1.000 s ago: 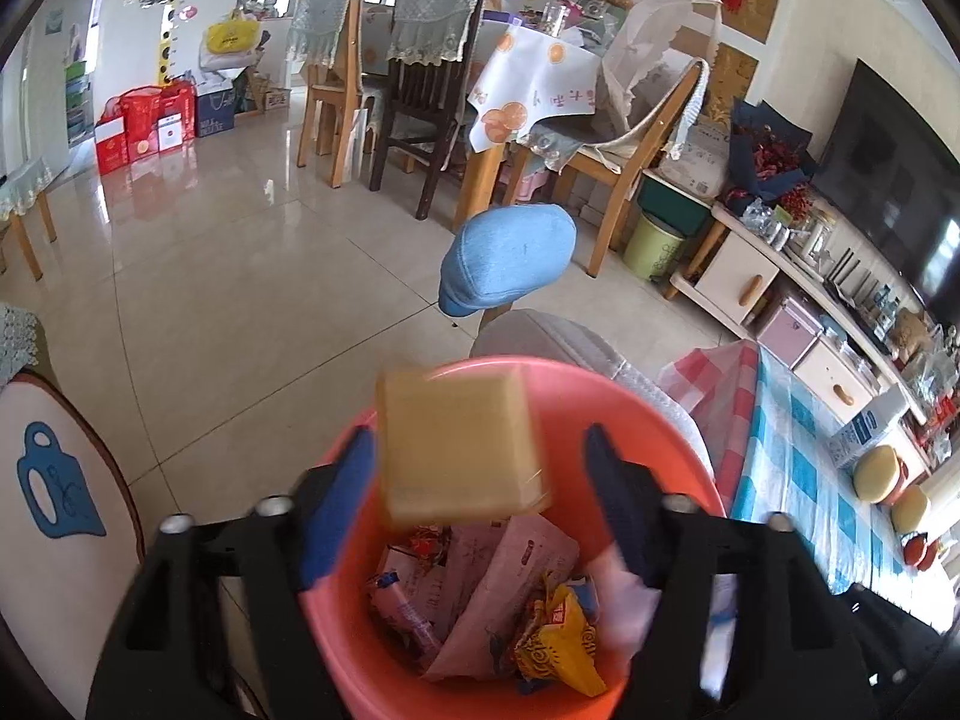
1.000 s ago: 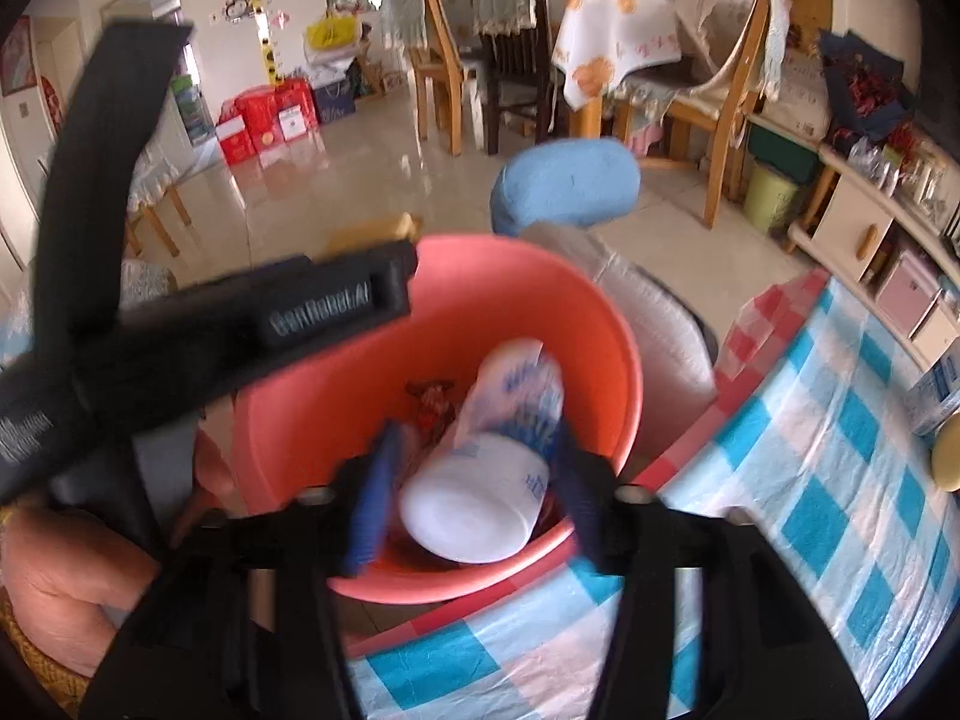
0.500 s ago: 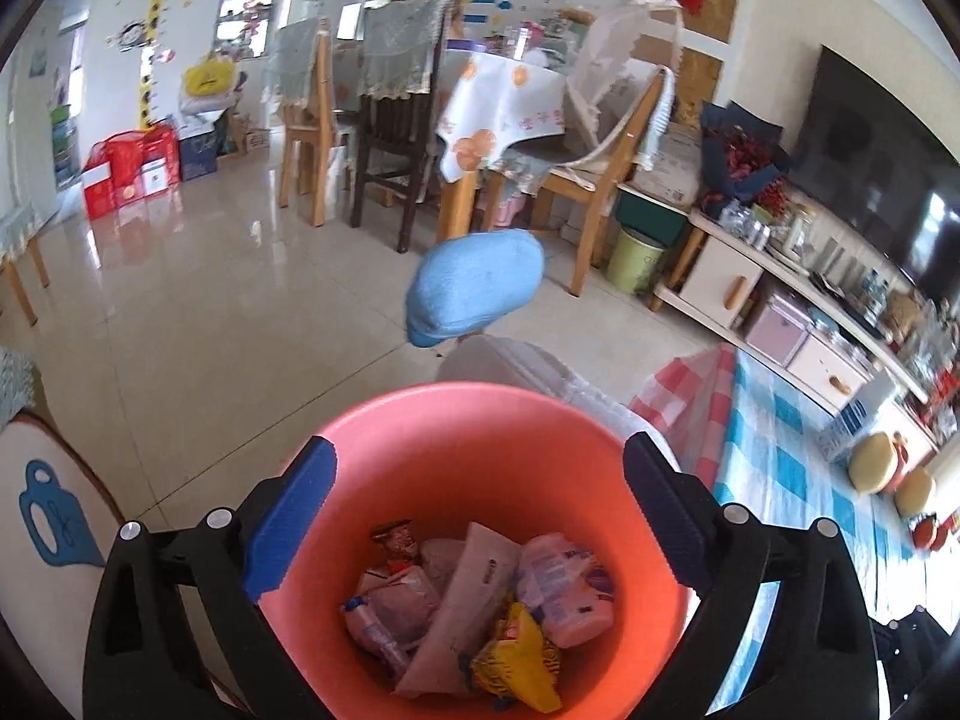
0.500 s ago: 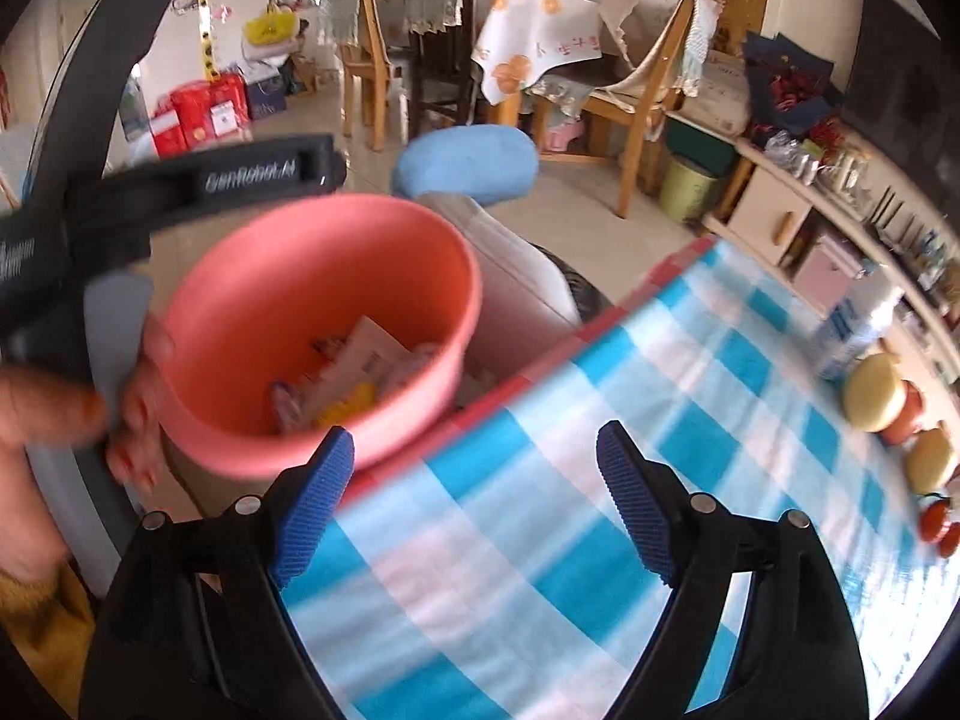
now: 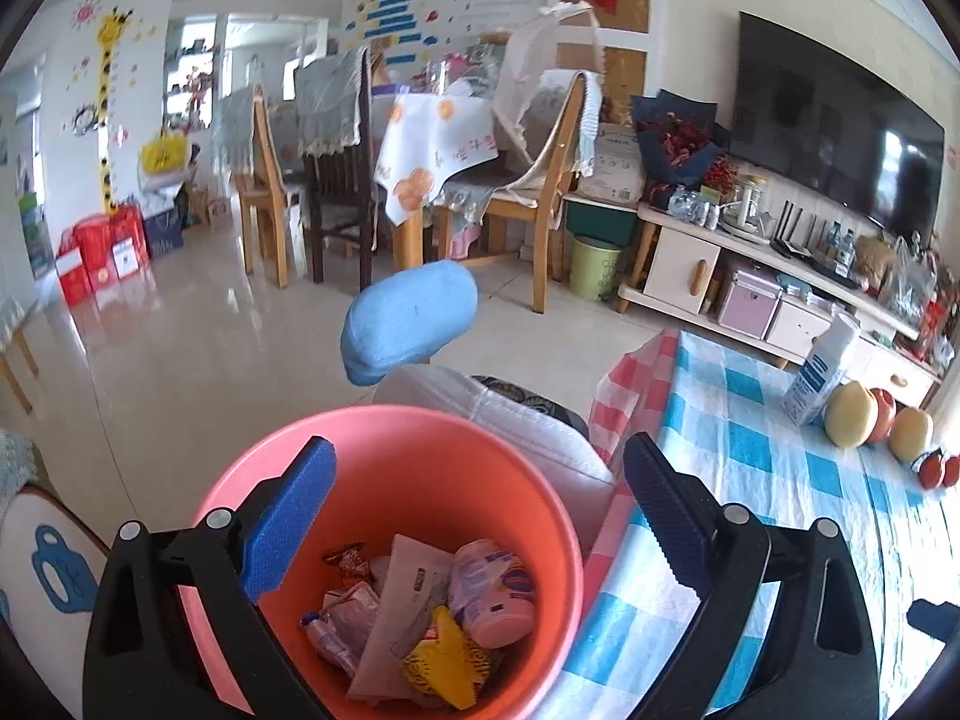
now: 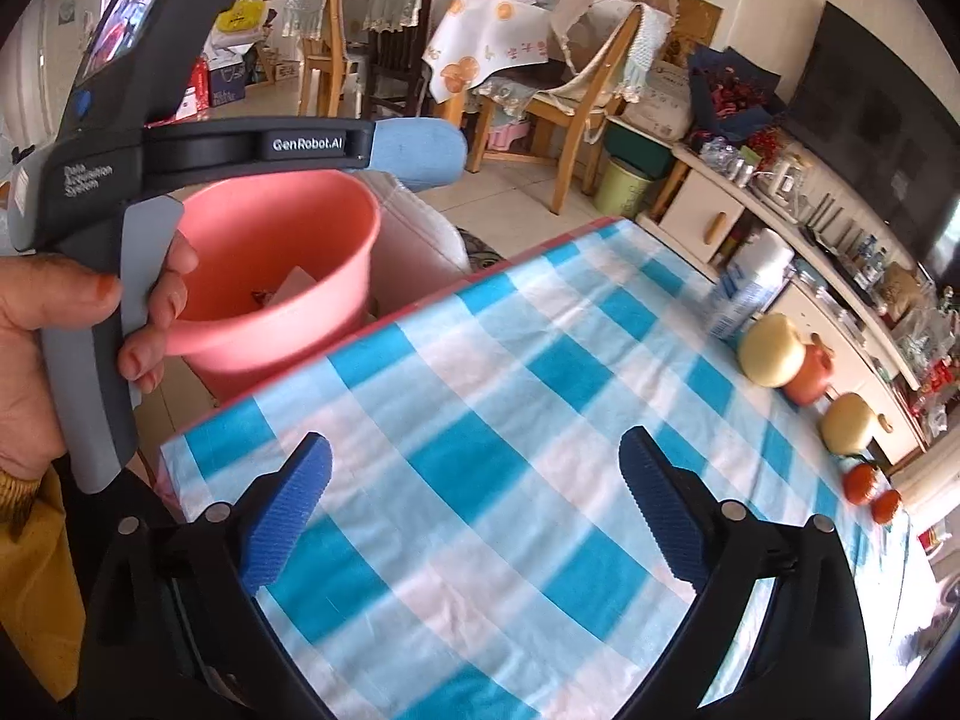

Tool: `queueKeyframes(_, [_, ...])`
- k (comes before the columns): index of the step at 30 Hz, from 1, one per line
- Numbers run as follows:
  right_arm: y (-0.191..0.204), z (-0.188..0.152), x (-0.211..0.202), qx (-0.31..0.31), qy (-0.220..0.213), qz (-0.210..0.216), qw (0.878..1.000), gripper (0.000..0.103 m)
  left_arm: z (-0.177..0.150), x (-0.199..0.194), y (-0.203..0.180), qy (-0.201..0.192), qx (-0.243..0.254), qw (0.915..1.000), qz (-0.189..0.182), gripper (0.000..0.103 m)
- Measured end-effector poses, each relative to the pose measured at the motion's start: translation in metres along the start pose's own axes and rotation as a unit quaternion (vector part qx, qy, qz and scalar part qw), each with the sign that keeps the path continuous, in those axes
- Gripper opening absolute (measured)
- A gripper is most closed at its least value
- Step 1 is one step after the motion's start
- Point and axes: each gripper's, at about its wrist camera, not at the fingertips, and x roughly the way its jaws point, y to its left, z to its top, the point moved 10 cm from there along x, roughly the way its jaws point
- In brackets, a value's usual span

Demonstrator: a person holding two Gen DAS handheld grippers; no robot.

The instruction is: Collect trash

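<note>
A salmon-pink bin (image 5: 420,438) stands beside the table and holds wrappers, a yellow packet (image 5: 444,666) and a pink-and-white cup (image 5: 492,594). My left gripper (image 5: 477,450) hovers over the bin's mouth, open and empty. The right gripper (image 6: 474,444) is above the blue-checked tablecloth (image 6: 540,360), its jaws opening with nothing between them. In the right wrist view the bin (image 6: 336,210) is at the upper left. A hand (image 6: 54,330) holds the left tool's handle in front of it.
On the table's far side stand a white-and-blue bottle (image 6: 747,288), yellow and red fruit (image 6: 771,351) and small tomatoes (image 6: 864,483). A blue cushion (image 5: 408,318) and a white chair back (image 5: 510,420) sit behind the bin. Dining chairs and a TV cabinet lie beyond.
The left gripper let a tan block fall and the right let go of a white cup over the bin. Both opened wide. The right gripper swung right, over the tablecloth.
</note>
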Motion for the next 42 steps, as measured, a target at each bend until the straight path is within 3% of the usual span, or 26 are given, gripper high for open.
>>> queueKeyframes(4, [-0.015, -0.012, -0.012, 0.01, 0.0, -0.014, 1.0, 0.099, 0.001, -0.009, -0.018, -0.013, 0.013, 0.9998, -0.003, 0.096])
queueKeyframes(12, [-0.042, -0.034, -0.038, 0.038, -0.005, -0.037, 0.999, 0.099, -0.002, -0.027, -0.059, -0.027, 0.016, 0.9981, -0.053, 0.096])
queueKeyframes(32, [-0.126, -0.105, -0.095, 0.125, -0.036, -0.111, 0.985, 0.099, -0.03, -0.084, -0.169, -0.056, 0.122, 0.9863, -0.096, 0.096])
queueKeyframes(42, [-0.17, -0.119, -0.145, 0.171, -0.103, -0.154, 0.968, 0.099, -0.045, -0.141, -0.228, -0.08, 0.154, 0.9763, -0.129, 0.096])
